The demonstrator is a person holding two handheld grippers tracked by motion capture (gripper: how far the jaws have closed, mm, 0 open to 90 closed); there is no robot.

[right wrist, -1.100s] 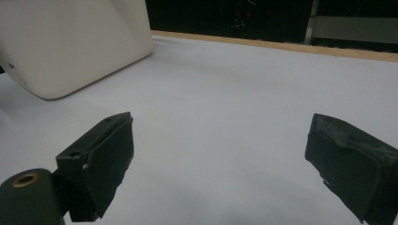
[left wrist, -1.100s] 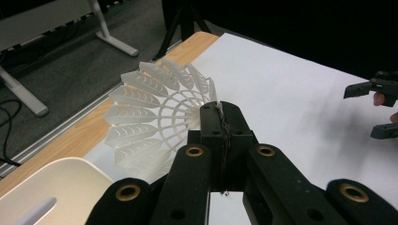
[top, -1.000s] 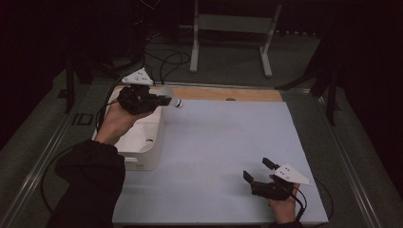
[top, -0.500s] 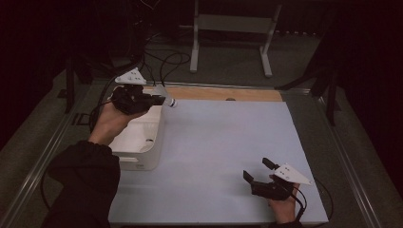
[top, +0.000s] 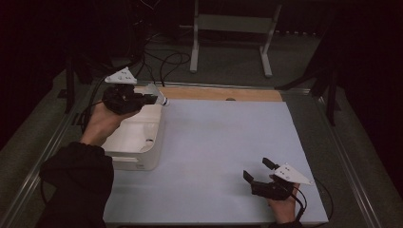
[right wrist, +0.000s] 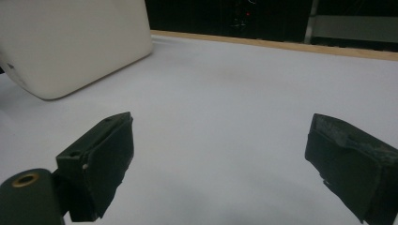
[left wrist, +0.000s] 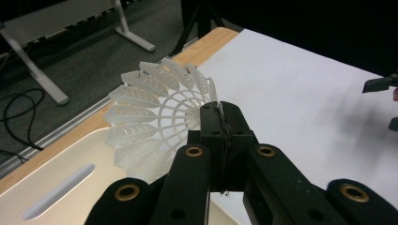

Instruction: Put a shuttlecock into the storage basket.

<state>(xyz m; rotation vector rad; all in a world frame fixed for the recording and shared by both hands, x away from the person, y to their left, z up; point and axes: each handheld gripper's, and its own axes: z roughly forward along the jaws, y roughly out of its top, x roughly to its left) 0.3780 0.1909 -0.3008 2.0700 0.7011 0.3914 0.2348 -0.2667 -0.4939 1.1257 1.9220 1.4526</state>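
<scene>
One shuttlecock [left wrist: 155, 124], pinched by the rim of its skirt in the left gripper [left wrist: 220, 117], hangs over the white box [top: 138, 137] at ten o'clock on the white mat [top: 228, 152], seemingly for lifting clear, while the right gripper [top: 260, 172] waits spread wide at five o'clock.

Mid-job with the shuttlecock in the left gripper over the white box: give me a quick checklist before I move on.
1. left gripper shut on the shuttlecock: ok.
2. Grip sits at the skirt's edge, not the cork: not ok, may slip.
3. Shuttlecock held above the white box, far end: ok.
4. right gripper open, holding nothing: ok.
5. Right gripper well apart from the box, over the white sheet: ok.
6. Box contents: cannot tell.
</scene>
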